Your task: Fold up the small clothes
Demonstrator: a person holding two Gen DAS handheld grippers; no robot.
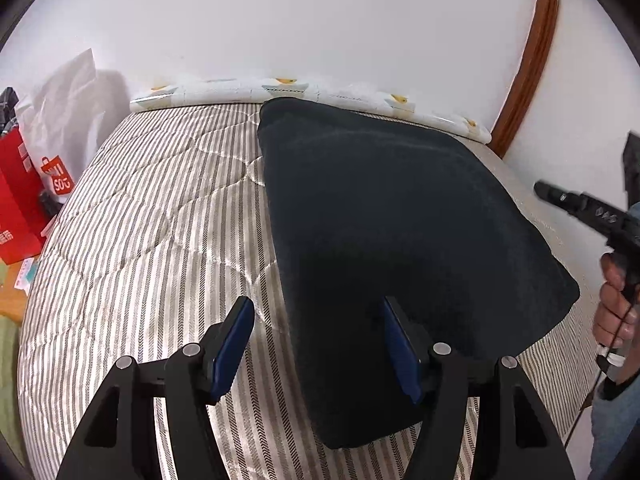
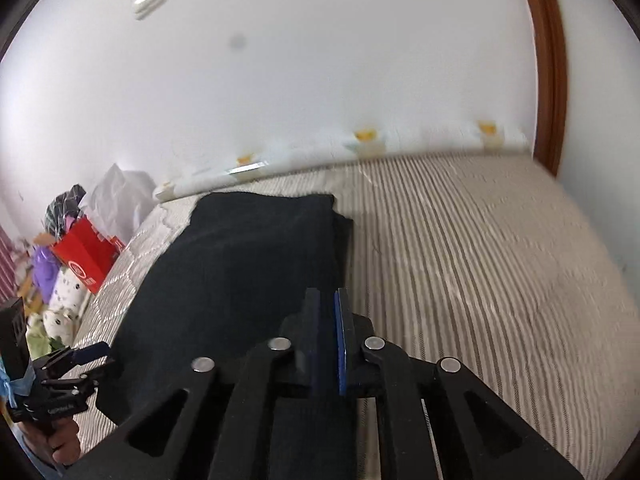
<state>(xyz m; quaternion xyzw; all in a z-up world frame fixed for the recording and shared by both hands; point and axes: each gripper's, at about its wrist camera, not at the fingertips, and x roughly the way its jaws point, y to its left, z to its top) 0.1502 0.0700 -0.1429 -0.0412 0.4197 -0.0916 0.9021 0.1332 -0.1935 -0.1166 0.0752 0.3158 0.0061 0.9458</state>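
cloth (image 1: 384,216): dark, folded flat on the striped bed (image 1: 152,208), likely ready for another fold
left gripper (image 1: 316,348): jaws apart, empty, straddling the near-left edge to take it
right gripper (image 2: 327,332): nearly closed, gripping nothing, above the right edge

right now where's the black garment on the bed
The black garment lies flat on the striped mattress, its far end near the wall. In the left wrist view it fills centre-right, its near edge under the open left claw.

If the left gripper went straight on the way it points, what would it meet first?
Probably the left edge of the dark folded garment lying on the striped mattress; the open left gripper straddles that edge, though depth is unclear.
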